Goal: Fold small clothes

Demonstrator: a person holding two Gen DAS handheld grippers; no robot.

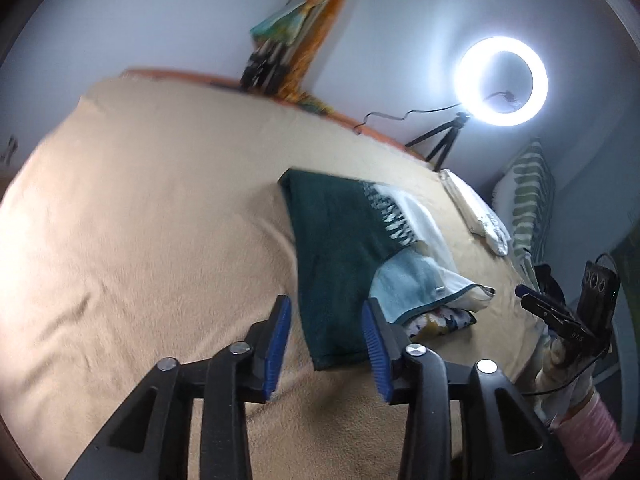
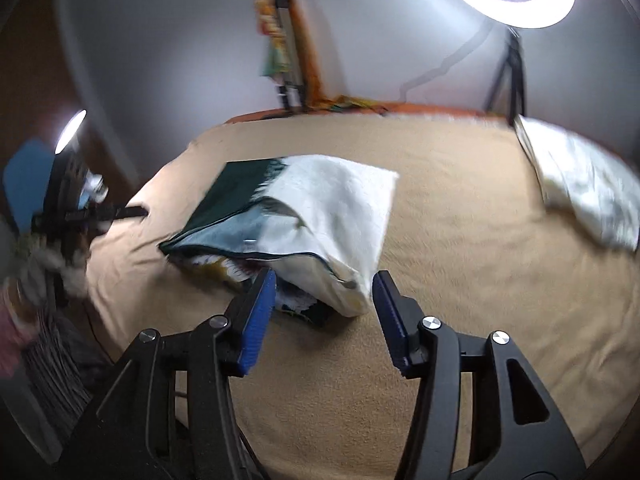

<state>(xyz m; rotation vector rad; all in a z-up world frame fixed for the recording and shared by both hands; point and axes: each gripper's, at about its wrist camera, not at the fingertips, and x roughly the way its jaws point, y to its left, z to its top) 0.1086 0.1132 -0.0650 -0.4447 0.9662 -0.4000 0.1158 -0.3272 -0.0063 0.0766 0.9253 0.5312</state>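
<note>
Towels lie stacked on a tan blanket [image 1: 140, 220] that covers the bed: a dark green towel [image 1: 336, 248] lies flat, with a white towel [image 2: 340, 208] across one end and a pale blue cloth [image 1: 408, 284] folded over its near edge. A patterned garment [image 1: 440, 320] with yellow and dark patches peeks out from under the pile, though blur in the right wrist view makes its shape hard to read.

The left gripper [image 1: 326, 346] hovers above the blanket with its blue-padded fingers [image 1: 276, 348] spread apart and nothing between them; the near corner of the green towel shows in the gap beyond them. The right gripper [image 2: 324, 320] is likewise spread wide and holds nothing, its fingers framing the near corner of the white towel and the patterned garment beneath it. In the left wrist view the right gripper appears at the far edge of the bed, held by a gloved hand [image 1: 560, 360] with a pink sleeve.

A second white cloth [image 2: 584, 188] lies well apart from the pile, near the bed's far corner. A lit ring light [image 1: 502, 80] stands on a small tripod [image 1: 440, 140] at the edge of the bed, against a pale wall. A colourful cloth [image 1: 312, 12] hangs on that wall.
</note>
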